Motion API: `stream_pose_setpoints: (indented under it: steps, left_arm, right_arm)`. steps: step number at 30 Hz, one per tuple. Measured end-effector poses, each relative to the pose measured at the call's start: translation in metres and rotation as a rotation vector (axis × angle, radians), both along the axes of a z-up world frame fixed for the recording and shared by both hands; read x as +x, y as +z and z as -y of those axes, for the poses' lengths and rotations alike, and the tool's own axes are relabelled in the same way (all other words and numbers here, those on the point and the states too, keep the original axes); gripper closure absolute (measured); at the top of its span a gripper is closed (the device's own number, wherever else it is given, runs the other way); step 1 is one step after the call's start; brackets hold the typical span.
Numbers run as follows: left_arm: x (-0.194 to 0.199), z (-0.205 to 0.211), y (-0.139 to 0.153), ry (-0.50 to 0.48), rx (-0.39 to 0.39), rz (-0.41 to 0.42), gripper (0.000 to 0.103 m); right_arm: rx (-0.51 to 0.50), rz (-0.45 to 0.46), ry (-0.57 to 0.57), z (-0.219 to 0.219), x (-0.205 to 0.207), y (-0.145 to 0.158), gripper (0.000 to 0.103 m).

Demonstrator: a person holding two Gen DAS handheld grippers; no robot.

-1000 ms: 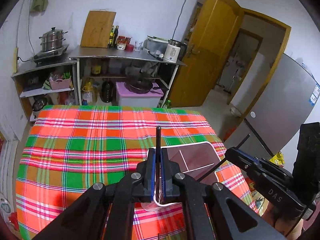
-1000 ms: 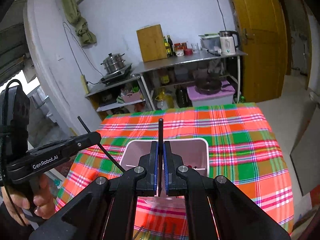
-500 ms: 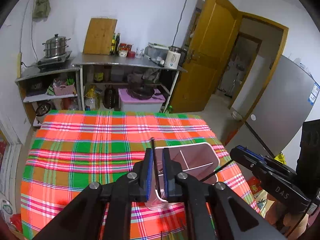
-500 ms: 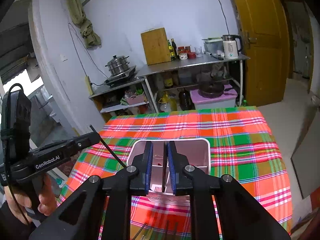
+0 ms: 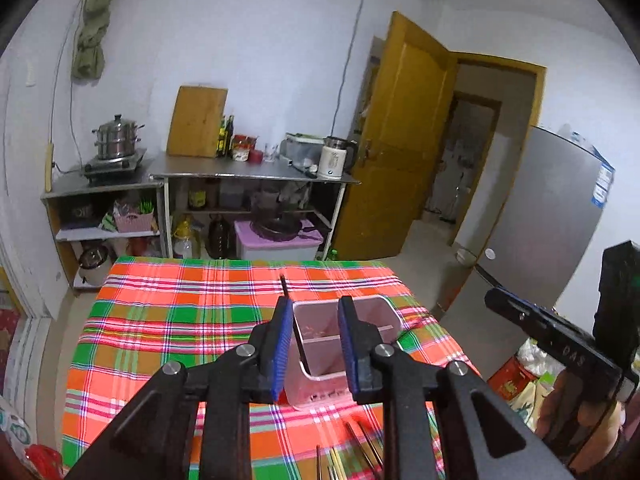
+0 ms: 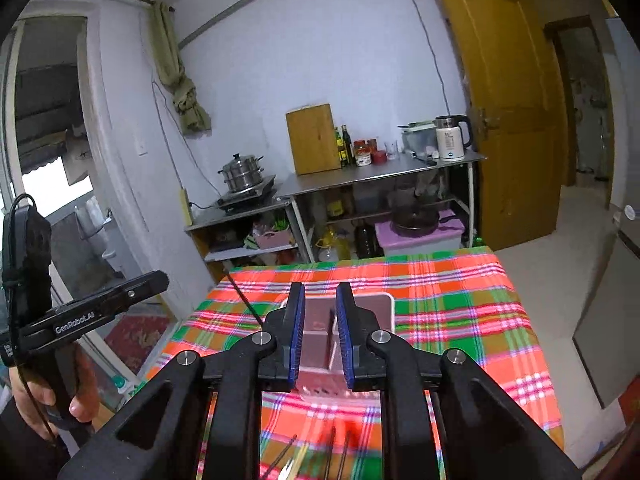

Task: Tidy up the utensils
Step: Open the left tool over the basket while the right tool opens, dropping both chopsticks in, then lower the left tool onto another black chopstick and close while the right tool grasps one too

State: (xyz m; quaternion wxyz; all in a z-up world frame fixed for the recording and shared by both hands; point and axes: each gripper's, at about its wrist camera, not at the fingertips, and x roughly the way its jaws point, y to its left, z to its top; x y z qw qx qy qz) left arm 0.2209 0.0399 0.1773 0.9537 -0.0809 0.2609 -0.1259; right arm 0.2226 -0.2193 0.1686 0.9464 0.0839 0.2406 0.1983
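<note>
A pale pink divided utensil holder [image 5: 384,312] [image 6: 378,306] stands on the plaid tablecloth [image 5: 168,320]. One black chopstick [image 5: 284,283] [image 6: 243,295] leans out of it to the left, touching no pad. My left gripper [image 5: 315,308] hangs back from the holder with its jaws opening and nothing between them. My right gripper [image 6: 320,292] is open and empty too, just short of the holder. Each gripper shows at the edge of the other's view, the left gripper [image 6: 154,280] and the right gripper [image 5: 494,300]. Several loose chopsticks [image 5: 360,452] [image 6: 332,454] lie on the cloth near me.
Beyond the table's far edge stand metal shelves [image 5: 248,178] with pots, bottles and a kettle [image 5: 332,160]. A grey fridge [image 5: 540,240] is at the right, with an open wooden door [image 5: 400,140] behind it. A person's hand [image 6: 60,404] holds the left gripper's handle.
Both grippers were shut on a black chopstick over the holder. They have opened and let go, and both have drawn back and up from the holder.
</note>
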Motion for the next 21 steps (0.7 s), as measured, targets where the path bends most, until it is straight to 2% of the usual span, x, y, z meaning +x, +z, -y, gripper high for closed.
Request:
stream_pose_setpoints:
  steps: [6,9,16,21]
  left_arm:
    - [-0.044,0.008,-0.019,-0.041,-0.013,-0.01,0.08]
    - [-0.066,0.01,-0.036,-0.046,-0.011,-0.02,0.08]
    - [-0.093,0.009,-0.083,-0.033,-0.023,-0.115,0.08]
    - [-0.098,0.011,-0.116,-0.037,0.021,-0.179,0.08]
  right_arm:
    - [0.032,-0.016,0.0,0.017,-0.04,-0.017,0.087]
    - [0.017,-0.036,0.005,0.019,-0.057,-0.031,0.087]
    - [-0.006,-0.119,-0.001,0.024,-0.082,-0.067,0.087]
    - [-0.01,-0.169,-0.005,0.028,-0.088,-0.087,0.087]
